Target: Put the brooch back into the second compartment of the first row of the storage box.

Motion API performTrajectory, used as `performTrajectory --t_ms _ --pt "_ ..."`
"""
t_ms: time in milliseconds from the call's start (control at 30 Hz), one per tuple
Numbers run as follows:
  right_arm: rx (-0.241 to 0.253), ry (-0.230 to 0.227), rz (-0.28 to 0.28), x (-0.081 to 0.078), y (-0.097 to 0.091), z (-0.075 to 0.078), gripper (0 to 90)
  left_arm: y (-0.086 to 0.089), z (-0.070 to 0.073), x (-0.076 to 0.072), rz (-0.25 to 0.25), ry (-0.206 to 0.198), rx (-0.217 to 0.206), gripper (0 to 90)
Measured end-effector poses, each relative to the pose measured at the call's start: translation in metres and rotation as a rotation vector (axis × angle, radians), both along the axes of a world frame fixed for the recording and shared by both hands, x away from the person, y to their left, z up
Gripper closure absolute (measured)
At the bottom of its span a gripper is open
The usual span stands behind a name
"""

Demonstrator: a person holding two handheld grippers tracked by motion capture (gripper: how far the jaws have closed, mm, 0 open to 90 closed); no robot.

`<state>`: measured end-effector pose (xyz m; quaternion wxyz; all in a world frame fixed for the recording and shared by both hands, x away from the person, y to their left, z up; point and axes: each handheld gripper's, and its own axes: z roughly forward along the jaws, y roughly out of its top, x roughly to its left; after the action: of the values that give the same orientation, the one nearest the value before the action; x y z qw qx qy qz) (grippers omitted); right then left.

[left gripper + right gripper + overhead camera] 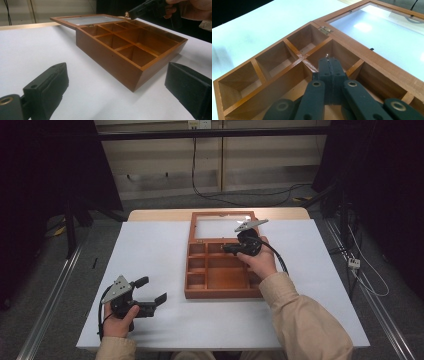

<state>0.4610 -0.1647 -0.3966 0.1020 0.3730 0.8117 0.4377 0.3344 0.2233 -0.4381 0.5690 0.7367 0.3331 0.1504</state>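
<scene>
The wooden compartment box (222, 272) sits at the middle of the white tabletop (150, 255), its glass-paned lid (222, 226) thrown fully back at 12 o'clock and lying flat, so every compartment is open from above.

The right hand-held gripper (226, 249) reaches in from 3 o'clock over the box's far row, just short of the hinge (325, 30). In the right gripper view its jaws are pressed together, and a tiny shiny thing (327, 55), too small to name, shows at their very tip; it looks pinched there, probably to be dropped into the small compartment (337, 56) directly below.

The left hand-held gripper (151, 293) rests at 7 o'clock from the box, well apart, jaws spread wide with nothing between them, likely parked out of the way while the other works.
</scene>
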Motion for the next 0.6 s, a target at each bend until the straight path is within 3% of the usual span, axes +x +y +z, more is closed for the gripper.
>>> performTrajectory --t_ms 600 --pt "0.007 -0.009 -0.002 0.011 0.002 0.002 90.0 -0.001 -0.001 0.001 -0.003 -0.002 0.005 4.8"
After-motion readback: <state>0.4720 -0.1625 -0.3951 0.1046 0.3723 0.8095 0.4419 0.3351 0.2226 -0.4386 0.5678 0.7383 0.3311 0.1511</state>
